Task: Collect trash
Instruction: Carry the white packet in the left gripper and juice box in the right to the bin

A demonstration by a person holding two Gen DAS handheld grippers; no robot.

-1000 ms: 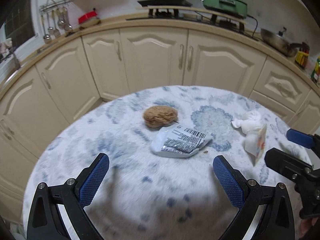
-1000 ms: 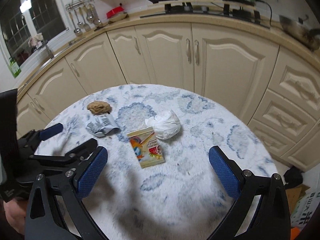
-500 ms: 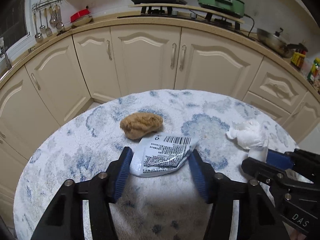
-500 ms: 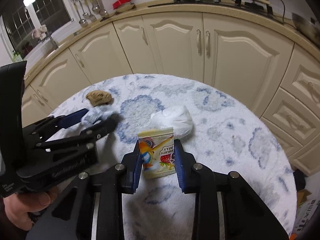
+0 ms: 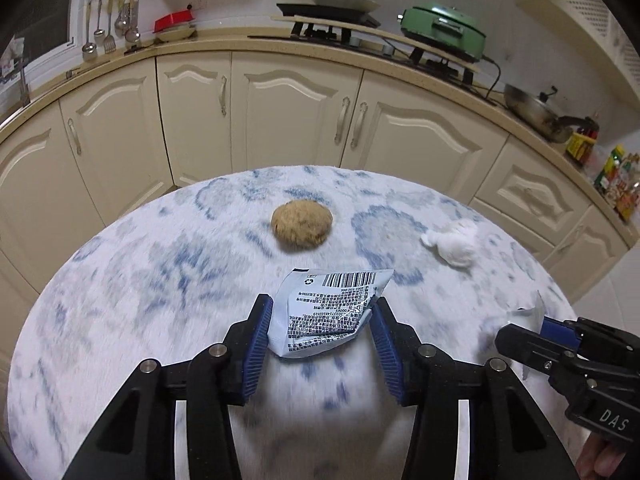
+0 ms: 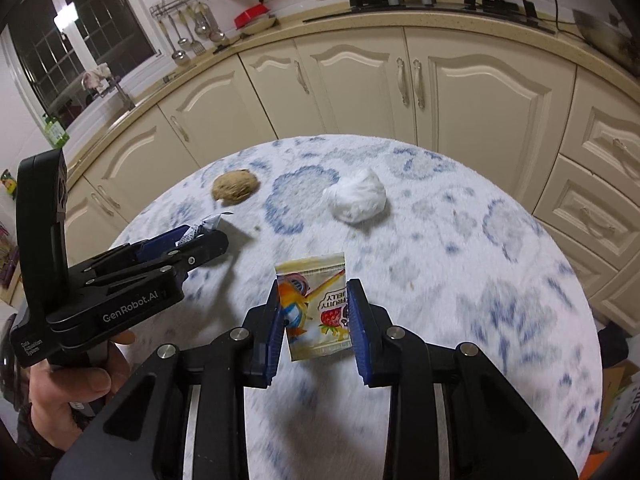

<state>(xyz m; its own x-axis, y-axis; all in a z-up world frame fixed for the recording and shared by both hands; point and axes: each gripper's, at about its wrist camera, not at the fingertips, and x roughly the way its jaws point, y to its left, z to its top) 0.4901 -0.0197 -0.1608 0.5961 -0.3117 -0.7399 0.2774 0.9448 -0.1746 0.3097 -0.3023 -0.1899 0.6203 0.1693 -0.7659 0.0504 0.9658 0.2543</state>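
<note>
The left gripper (image 5: pixel 322 328) is clamping the barcoded grey wrapper (image 5: pixel 326 314) while the right gripper (image 6: pixel 314 314) is pinching the fruit jelly packet (image 6: pixel 316 306) above the table (image 6: pixel 460 280).

Barcode wrapper (image 5: pixel 326 316) and yellow jelly packet (image 6: pixel 316 308) lifted; brown lump (image 5: pixel 302 225), white tissue wad (image 6: pixel 355 196) lying apart

Both hand-held grippers (image 5: pixel 320 328) (image 6: pixel 314 320) closed on wrappers (image 5: pixel 326 316) (image 6: pixel 316 308)

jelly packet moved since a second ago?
Yes. The jelly packet lay flat on the table near the tissue wad; now it is lifted off, clamped in the right gripper.
</note>
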